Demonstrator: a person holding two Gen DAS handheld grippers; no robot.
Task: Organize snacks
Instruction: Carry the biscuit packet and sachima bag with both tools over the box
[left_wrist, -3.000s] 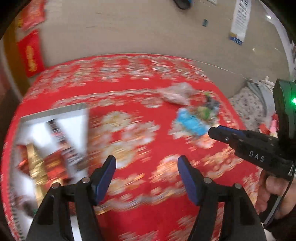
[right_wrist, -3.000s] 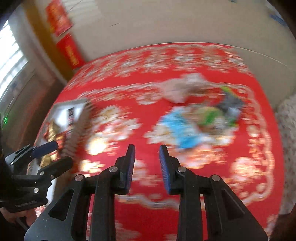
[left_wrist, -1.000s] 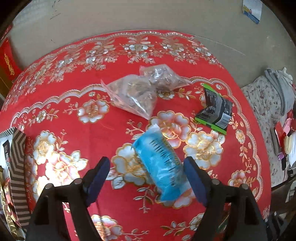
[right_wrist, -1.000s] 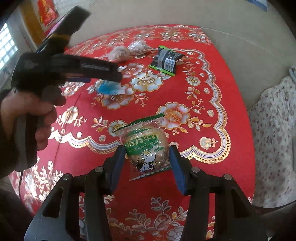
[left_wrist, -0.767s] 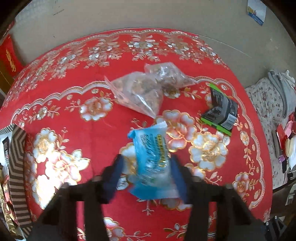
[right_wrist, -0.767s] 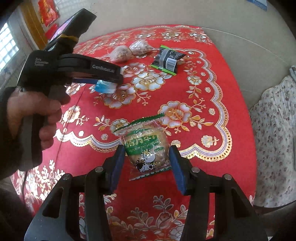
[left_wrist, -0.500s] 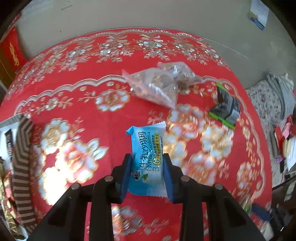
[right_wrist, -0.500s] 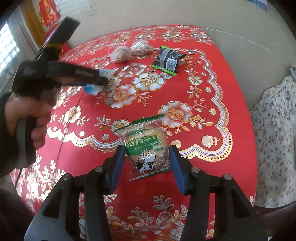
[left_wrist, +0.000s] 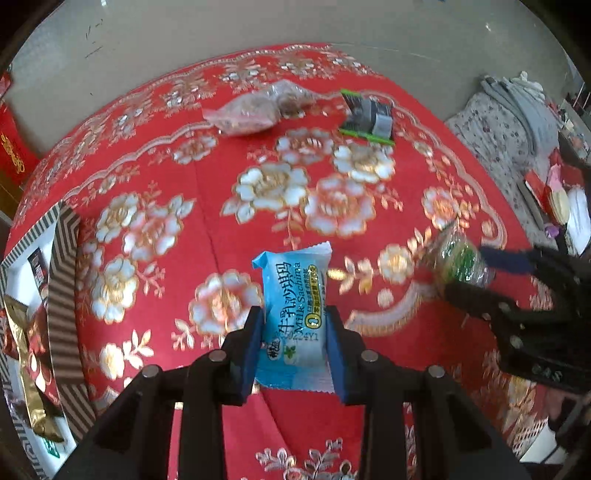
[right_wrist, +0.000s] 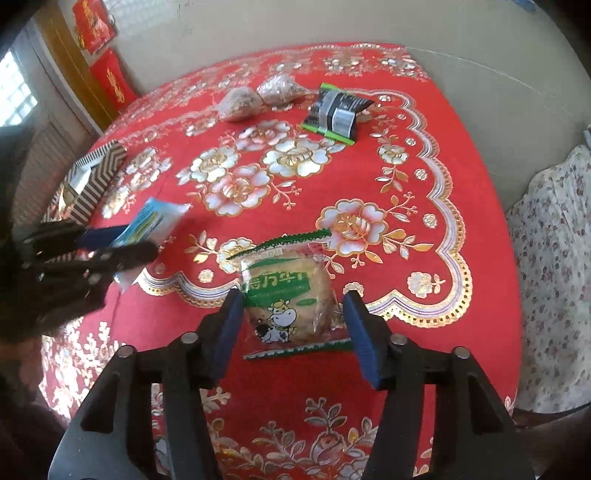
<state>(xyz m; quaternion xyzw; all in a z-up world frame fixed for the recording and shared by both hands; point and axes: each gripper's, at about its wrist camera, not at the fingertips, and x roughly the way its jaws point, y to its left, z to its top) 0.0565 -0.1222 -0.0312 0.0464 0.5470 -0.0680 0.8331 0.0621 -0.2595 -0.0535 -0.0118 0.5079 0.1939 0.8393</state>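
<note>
My left gripper (left_wrist: 293, 339) is shut on a blue milk-snack packet (left_wrist: 295, 310) and holds it above the red flowered tablecloth (left_wrist: 207, 192); it also shows in the right wrist view (right_wrist: 151, 221). My right gripper (right_wrist: 293, 314) stands with its pads on both sides of a round biscuit in a green-and-clear wrapper (right_wrist: 286, 295); from the left wrist view the biscuit (left_wrist: 460, 258) sits between its fingers. A striped snack box (left_wrist: 55, 295) holding several packets is at the left edge.
Two clear bags of nuts (right_wrist: 255, 96) and a black-and-green packet (right_wrist: 336, 110) lie at the far side of the table. A flowered cushion (right_wrist: 554, 258) is off the table's right edge. A wall runs behind the table.
My left gripper closed on the blue packet, lifted it and carried it left and back. My right gripper stayed around the green biscuit and its jaws closed in a little.
</note>
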